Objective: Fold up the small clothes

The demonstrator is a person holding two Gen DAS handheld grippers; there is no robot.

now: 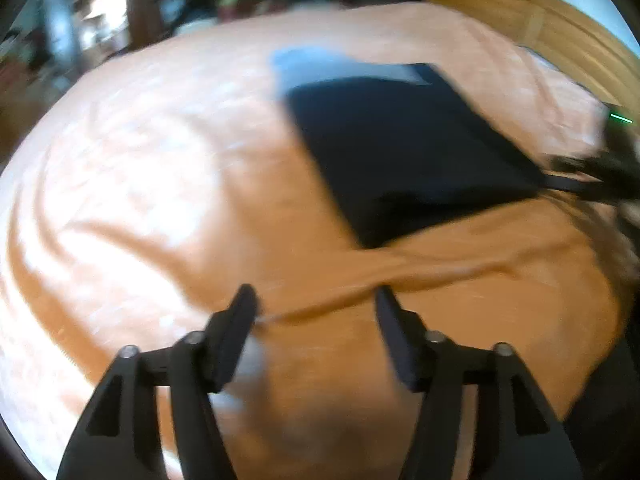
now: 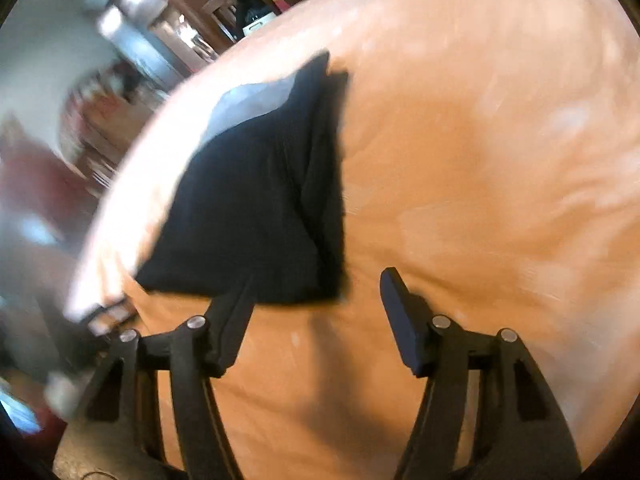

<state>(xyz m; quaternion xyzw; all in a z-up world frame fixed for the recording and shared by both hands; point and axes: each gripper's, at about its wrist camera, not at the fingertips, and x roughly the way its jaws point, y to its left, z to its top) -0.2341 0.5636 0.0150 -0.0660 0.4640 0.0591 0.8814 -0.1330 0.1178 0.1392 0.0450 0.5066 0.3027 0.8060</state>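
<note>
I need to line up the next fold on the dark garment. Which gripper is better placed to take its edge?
Probably right. The right gripper is open at the garment's near edge, one finger overlapping it. The left gripper, also open, hangs over bare orange sheet, apart from the garment.

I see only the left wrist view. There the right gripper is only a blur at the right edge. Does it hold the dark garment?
Observer: No. In the right wrist view the right gripper has its jaws wide open, and only the orange bedspread shows between them.
Operator: Thank you. Where does the garment lie relative to these jaws?
Observer: The dark garment lies flat ahead and to the left. Its near edge reaches the tip of the left finger, but I cannot tell whether they touch.
</note>
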